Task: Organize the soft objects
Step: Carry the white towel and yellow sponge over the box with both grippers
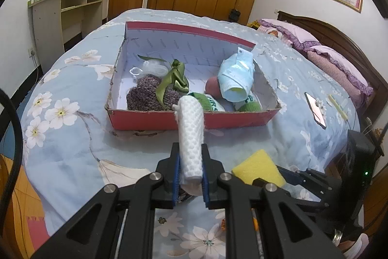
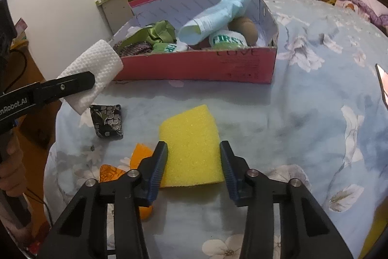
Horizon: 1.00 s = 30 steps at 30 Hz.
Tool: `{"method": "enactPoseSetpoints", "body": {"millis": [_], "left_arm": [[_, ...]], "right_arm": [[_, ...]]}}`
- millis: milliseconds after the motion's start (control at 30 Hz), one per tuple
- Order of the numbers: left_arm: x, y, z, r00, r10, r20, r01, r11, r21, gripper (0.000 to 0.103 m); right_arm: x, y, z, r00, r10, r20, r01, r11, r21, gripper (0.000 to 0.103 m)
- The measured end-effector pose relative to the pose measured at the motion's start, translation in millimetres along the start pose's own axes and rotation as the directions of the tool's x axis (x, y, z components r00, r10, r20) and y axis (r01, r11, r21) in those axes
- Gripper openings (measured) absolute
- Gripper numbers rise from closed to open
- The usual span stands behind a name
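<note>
My left gripper (image 1: 190, 147) is shut on a rolled white textured cloth (image 1: 190, 118), which it holds above the bedspread just short of the red box (image 1: 194, 119). The cloth's far end reaches the box's front wall. The right wrist view shows that cloth (image 2: 97, 64) at the left, level with the box's (image 2: 194, 67) left corner. My right gripper (image 2: 193, 145) is open, with a yellow sponge (image 2: 191, 128) lying on the bed between its fingers and the pads close beside it. The box holds a purple knit piece (image 1: 148, 96), green ribbon (image 1: 174, 79), a light blue sock (image 1: 237, 77) and green-white socks.
A dark patterned beanbag (image 2: 106, 121) and orange pieces (image 2: 140, 154) lie on the floral bedspread left of the sponge. A phone (image 1: 315, 111) lies right of the box, with pink pillows (image 1: 334, 64) beyond. A desk (image 1: 60, 13) stands at the left wall.
</note>
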<state>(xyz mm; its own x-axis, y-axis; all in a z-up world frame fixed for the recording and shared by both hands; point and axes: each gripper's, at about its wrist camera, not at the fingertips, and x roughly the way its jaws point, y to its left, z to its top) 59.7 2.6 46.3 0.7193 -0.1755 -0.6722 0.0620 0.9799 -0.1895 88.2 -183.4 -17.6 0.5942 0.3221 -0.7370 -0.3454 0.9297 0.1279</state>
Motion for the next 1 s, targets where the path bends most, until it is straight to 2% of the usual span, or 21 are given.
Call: {"method": "enactPoseSetpoints", "body": {"millis": [67, 333, 667, 1000], "left_arm": [[-0.8, 0.5, 0.1, 1.000, 0.000, 0.002, 0.000, 1.000, -0.002, 0.015], [-5.9, -1.4, 3.7, 1.000, -0.001, 0.018, 0.001, 1.000, -0.001, 0.015], [-9.6, -2.5, 29.1, 0.998, 0.005, 0.056, -0.005, 1.000, 0.010, 0.015], [10.1, 2.7, 53.6, 0.998, 0.032, 0.057, -0.033, 0.999, 0.014, 0.015]], "right_arm": [[-5.8, -1.7, 1.5, 1.000, 0.017, 0.024, -0.017, 1.000, 0.013, 0.039], [-31.1, -1.5, 12.4, 0.994, 0.016, 0.109, -0.017, 1.000, 0.016, 0.038], [-42.6, 6.4, 40.1, 0.988, 0.028, 0.153, -0.028, 1.000, -0.003, 0.038], [-35.7, 12.2, 71.9, 0.984, 0.029, 0.176, -0.023, 0.999, -0.037, 0.038]]}}
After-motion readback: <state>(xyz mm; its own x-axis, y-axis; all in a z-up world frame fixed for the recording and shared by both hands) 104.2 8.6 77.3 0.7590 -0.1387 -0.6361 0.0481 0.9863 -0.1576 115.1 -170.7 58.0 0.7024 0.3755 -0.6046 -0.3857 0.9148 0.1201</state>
